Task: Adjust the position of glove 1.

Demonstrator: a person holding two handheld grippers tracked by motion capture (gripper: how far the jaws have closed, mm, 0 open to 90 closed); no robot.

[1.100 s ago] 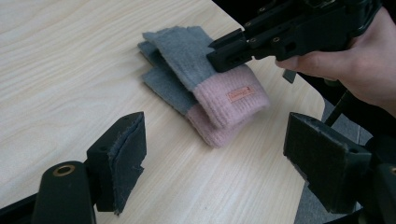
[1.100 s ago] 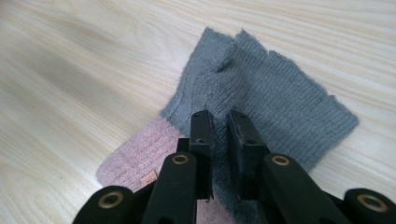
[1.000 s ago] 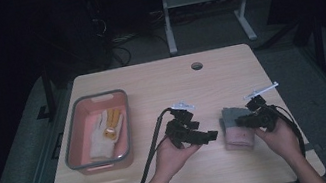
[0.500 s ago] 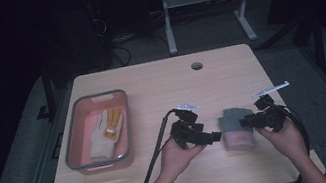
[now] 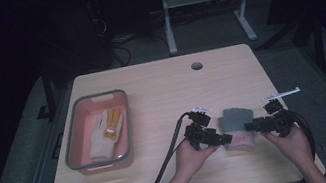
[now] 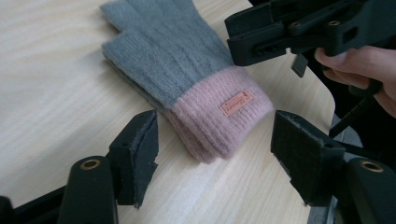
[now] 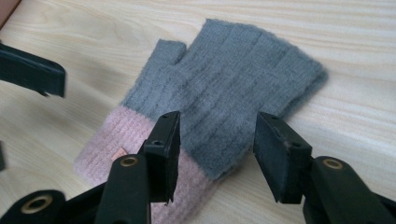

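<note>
Plainly soft, light and floppy, the grey knit glove (image 5: 236, 124) with its pink ribbed cuff (image 6: 219, 116) lies flat on the wooden table (image 5: 160, 87) between the wide-open left gripper (image 5: 224, 138) and right gripper (image 5: 250, 127), and pinching the thick cuff edge looks the surest hold.

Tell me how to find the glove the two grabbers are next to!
Look at the wooden table, near its front right part, between the left gripper and right gripper. The glove lies flat there, grey with a pink cuff, unlike the whitish glove in the pink tub.
</note>
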